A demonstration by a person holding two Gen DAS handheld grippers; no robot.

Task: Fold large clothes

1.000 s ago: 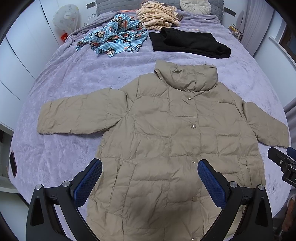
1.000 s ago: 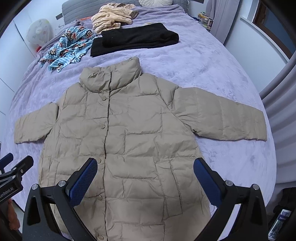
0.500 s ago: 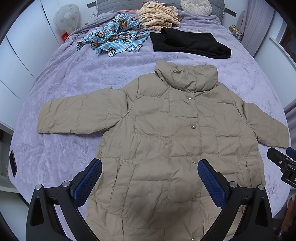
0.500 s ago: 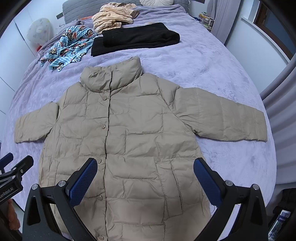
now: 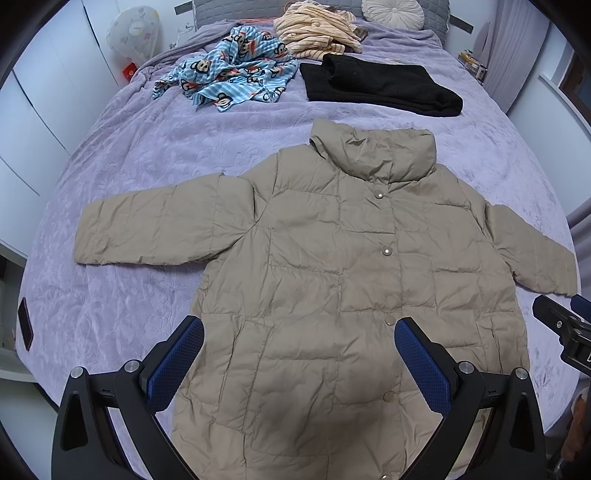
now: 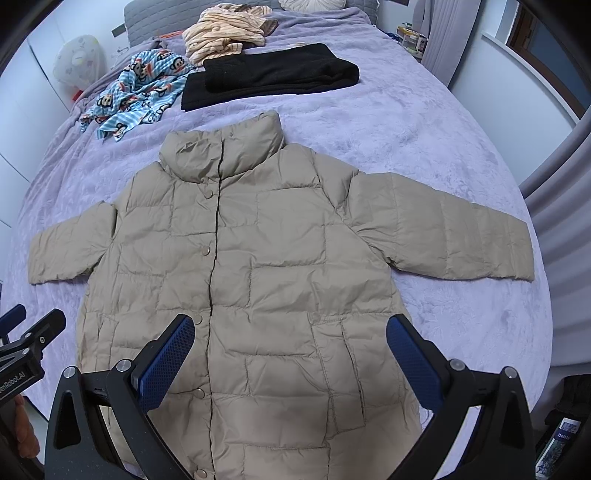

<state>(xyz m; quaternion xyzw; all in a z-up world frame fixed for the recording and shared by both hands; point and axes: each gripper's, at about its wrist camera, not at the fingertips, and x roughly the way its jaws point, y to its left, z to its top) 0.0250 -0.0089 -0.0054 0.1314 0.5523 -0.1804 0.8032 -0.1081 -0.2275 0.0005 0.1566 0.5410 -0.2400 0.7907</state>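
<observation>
A beige puffer jacket [image 5: 332,266] lies flat and face up on the purple bed, snaps closed, collar at the far end, both sleeves spread outward. It also shows in the right wrist view [image 6: 280,266]. My left gripper [image 5: 299,363] is open and empty, hovering above the jacket's lower left part. My right gripper [image 6: 290,360] is open and empty above the jacket's lower right part. The right gripper's tip shows at the right edge of the left wrist view [image 5: 561,325], and the left gripper's tip shows at the left edge of the right wrist view [image 6: 29,343].
The bed carries a purple blanket [image 5: 147,166]. At its far end lie a folded black garment [image 5: 380,88], a crumpled blue monkey-print garment [image 5: 229,77] and a striped cream garment [image 5: 317,29]. White wardrobes stand on the left, a curtain on the right.
</observation>
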